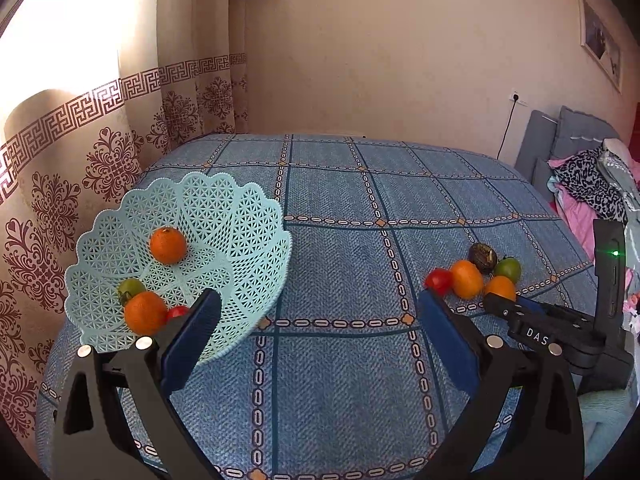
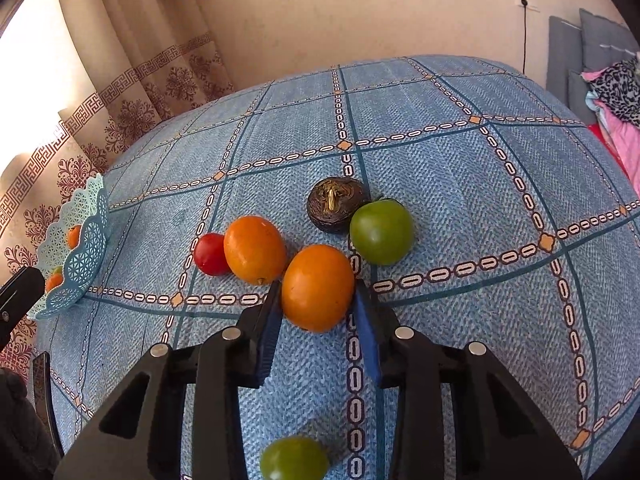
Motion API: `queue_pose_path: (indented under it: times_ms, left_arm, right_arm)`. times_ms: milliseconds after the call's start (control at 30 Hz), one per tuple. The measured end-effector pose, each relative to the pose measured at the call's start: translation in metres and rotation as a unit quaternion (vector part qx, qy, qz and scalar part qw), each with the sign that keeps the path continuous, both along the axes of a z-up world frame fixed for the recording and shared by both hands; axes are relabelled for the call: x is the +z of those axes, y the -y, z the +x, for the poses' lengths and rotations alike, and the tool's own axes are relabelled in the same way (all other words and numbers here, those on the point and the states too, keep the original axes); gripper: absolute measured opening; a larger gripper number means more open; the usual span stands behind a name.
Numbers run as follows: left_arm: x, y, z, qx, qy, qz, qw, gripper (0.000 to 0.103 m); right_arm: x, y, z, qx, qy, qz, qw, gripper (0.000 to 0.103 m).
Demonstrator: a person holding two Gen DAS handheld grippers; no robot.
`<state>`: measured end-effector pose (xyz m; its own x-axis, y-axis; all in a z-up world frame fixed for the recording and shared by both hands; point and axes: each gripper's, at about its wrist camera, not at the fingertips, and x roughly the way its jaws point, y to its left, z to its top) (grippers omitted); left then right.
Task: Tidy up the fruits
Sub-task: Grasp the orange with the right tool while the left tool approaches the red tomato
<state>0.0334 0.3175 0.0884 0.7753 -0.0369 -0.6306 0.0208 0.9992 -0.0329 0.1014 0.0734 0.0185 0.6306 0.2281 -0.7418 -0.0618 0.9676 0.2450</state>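
Observation:
My right gripper is shut on an orange fruit that rests on the blue checked cloth. Its pads press both sides of the fruit. Close by lie another orange fruit, a red tomato, a dark brown fruit and a green fruit. A second green fruit lies under the gripper. The light blue lattice basket holds two orange fruits, a green one and a red one. My left gripper stands open and empty beside the basket.
A patterned curtain hangs behind the basket at the left edge of the table. A grey headboard and a pile of clothes are at the right. A cable runs up the wall to a socket.

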Motion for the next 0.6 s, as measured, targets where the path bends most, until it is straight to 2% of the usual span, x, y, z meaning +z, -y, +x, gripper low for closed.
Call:
queue_pose_path:
  times_ms: [233,400,500,600]
  left_arm:
    - [-0.012,0.025,0.014,-0.021,-0.018,0.019,0.9994,0.1]
    - [-0.025,0.049,0.03,-0.048,-0.031,0.041,0.9975,0.099]
    - [-0.035,0.062,0.039,-0.066,-0.047,0.05,0.9955,0.089]
    - [-0.044,0.074,0.045,-0.087,-0.061,0.048,0.9931,0.083]
  right_arm:
    - [0.007,0.002,-0.01,0.007,0.02,-0.015,1.0,0.034]
    - [0.011,0.016,-0.015,-0.001,0.026,-0.005,1.0,0.034]
    - [0.011,0.026,-0.017,-0.009,0.027,0.006,1.0,0.035]
    - [0.009,0.035,-0.019,-0.014,0.026,0.015,0.999,0.035]
